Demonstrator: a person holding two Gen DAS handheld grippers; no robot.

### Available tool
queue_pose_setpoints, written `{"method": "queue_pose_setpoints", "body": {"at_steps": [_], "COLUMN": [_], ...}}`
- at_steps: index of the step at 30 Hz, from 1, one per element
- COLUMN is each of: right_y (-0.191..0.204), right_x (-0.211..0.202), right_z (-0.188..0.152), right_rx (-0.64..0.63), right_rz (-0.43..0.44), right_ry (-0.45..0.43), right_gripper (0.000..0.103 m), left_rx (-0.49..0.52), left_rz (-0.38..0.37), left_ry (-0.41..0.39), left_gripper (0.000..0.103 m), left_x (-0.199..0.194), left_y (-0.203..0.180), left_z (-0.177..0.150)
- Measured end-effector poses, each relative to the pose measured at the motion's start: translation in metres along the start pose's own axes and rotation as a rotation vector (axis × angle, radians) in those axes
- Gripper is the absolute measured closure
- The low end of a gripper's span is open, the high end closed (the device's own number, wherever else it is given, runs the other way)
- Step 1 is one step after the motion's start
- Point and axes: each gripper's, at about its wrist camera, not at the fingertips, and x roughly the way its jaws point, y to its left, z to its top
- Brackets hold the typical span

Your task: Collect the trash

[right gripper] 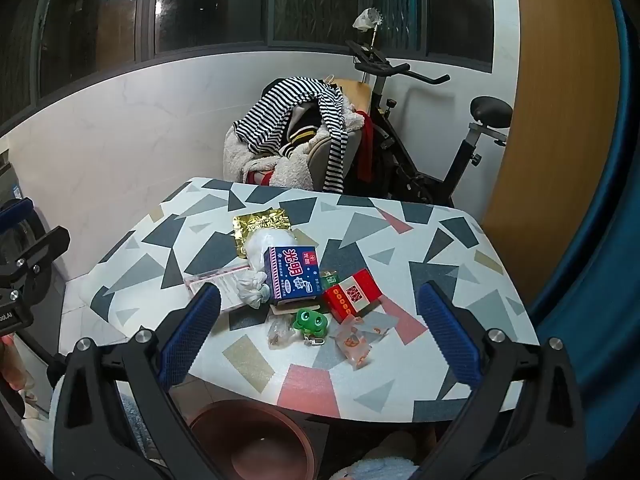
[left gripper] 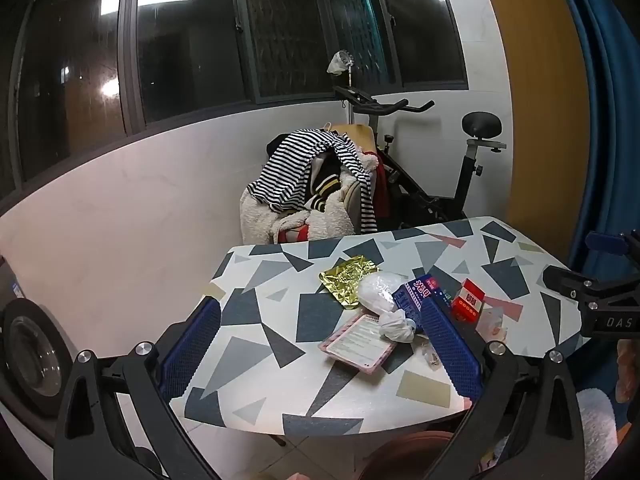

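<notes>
Both claws gape wide and empty; the trash pile (right gripper: 304, 280) lies dead ahead of the right claw (right gripper: 320, 332), probably nearer.

I am in a lived-in room of a home at night: dark windows (left gripper: 180, 52) over a white wall, an exercise bike (right gripper: 420, 136) in the corner, a chair heaped with striped clothes (left gripper: 316, 176), a front-loading washing machine (left gripper: 28, 352) at my left, and a small worktop (right gripper: 420, 240) with a geometric-pattern cover.
</notes>
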Motion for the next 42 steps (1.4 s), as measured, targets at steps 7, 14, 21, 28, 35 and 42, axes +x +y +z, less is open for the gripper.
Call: {"method": "queue_pose_setpoints", "body": {"at_steps": [7,14,21,28,35,42], "right_y": [-0.001,-0.001,0.000,-0.001,-0.001,0.000], "right_x": [0.000,-0.001,-0.001,-0.002,-0.003,-0.003], "right_z": [0.000,0.000,0.001,0.001,0.001,0.002], "right_rx": [0.000,-0.004,-0.009,-0.012,-0.013,-0.017], "right_rz": [0.001,-0.003,-0.006,-0.007,-0.008,-0.010], "right_ry": [-0.002,-0.002,-0.002,-0.003,-0.004,-0.004], "right_gripper": [0.006,0.006,0.006,0.006,0.006,0.006], "left_rx": [-0.016,-0.020,-0.021,-0.023,-0.025,-0.024], "left_rz": [-0.004,0.009,-0.015,-0.014,-0.014,-0.014], "left_ry": [0.002,-0.001,0.007,0.006,0.006,0.006], "left_gripper": [0.005,0.005,0.005,0.005,0.005,0.005], "left_x": [0.000,-0.008,-0.004,-0.006,-0.006,-0.006], "left_y": [0.004,0.007,0.008,0.010,0.011,0.012], "left_z": [0.000,-0.001,-0.004,-0.003,-0.005,-0.005]}}
